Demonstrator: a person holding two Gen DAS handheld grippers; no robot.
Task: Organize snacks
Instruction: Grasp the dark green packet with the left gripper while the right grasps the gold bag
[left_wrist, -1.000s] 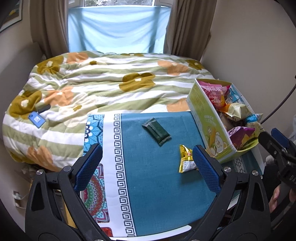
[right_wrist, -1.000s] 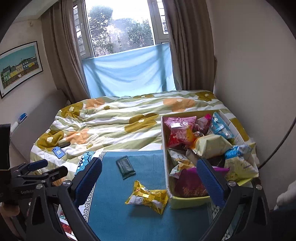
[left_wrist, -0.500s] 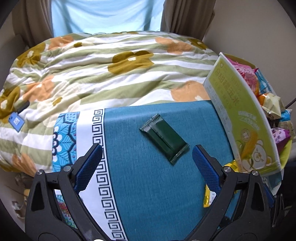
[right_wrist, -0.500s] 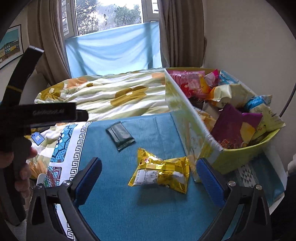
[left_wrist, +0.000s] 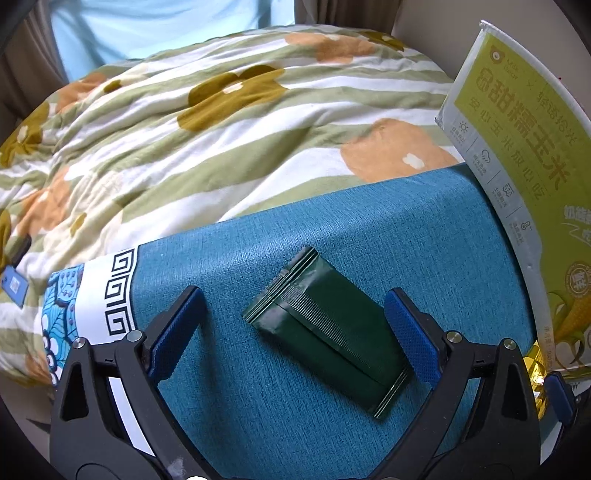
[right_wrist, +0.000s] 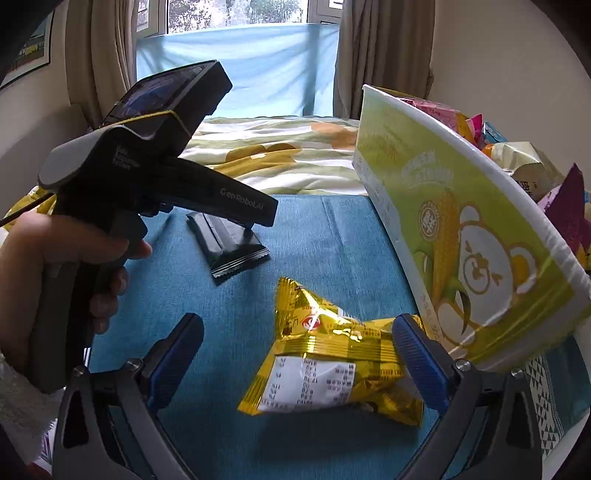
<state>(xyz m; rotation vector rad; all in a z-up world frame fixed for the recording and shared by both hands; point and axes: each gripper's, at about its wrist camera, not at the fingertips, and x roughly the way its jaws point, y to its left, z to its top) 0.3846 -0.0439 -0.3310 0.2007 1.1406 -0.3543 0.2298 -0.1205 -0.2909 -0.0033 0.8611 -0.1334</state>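
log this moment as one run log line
left gripper: open, straddling dark green packet | right gripper: open, around gold snack bag | both on teal cloth | snack box: filled

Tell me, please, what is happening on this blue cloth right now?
A person is tidying snacks with two handheld grippers. The left gripper is open around a dark green packet on the blue cloth; the right gripper is open around a gold snack bag. Neither is gripped yet. The green box alongside already holds many snacks.
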